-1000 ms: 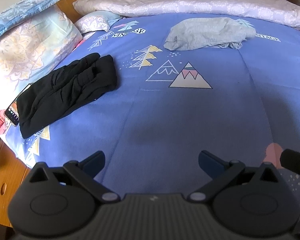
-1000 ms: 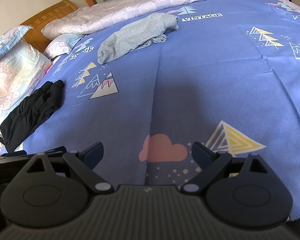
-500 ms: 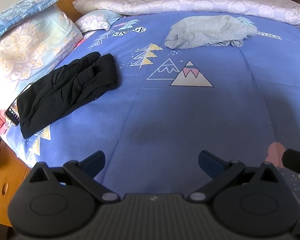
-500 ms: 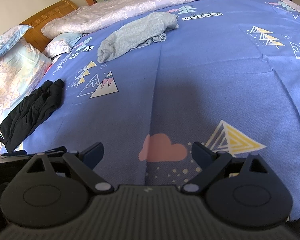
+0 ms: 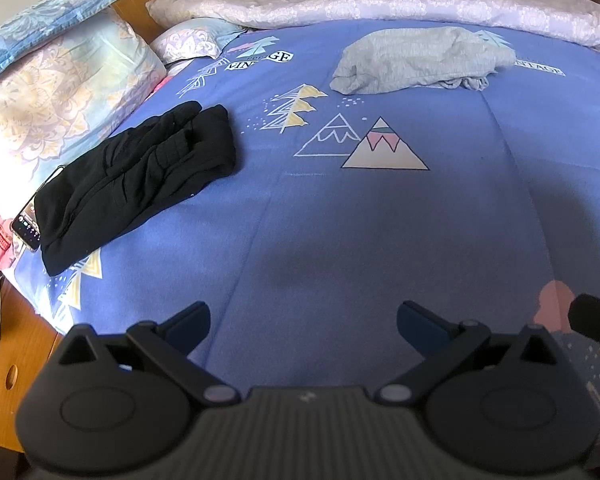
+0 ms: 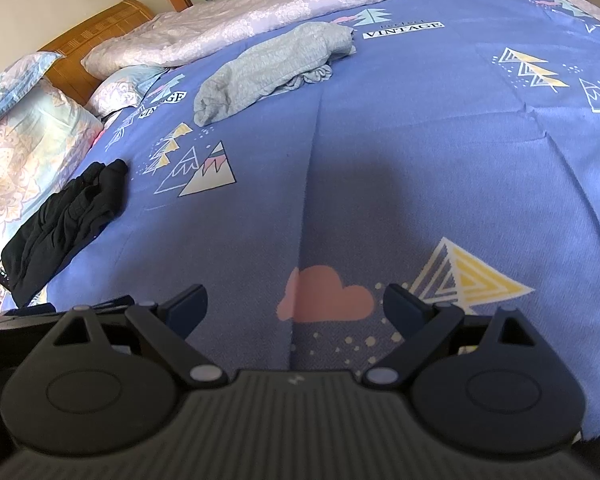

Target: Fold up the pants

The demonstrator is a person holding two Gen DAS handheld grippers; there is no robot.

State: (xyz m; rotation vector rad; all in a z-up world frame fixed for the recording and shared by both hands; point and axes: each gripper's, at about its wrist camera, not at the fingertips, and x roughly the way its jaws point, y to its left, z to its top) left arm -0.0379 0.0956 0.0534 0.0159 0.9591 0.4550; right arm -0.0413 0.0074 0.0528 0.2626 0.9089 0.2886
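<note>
Two garments lie on the blue bedspread (image 5: 340,220): black pants (image 5: 136,176) bunched far left by the pillows (image 5: 60,92), and a grey bundle (image 5: 416,60) far across. Your left gripper (image 5: 303,320) and right gripper (image 6: 296,304) both hang spread wide and empty. The pants look soft, light and limp; pinch them at the waistband corners.

Black ribbed hand-held gripper (image 5: 303,320), navy fingertips (image 5: 192,322)

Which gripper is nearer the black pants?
Left. The left gripper sits just right of the black pants; the right gripper is farther right, beyond it.
</note>
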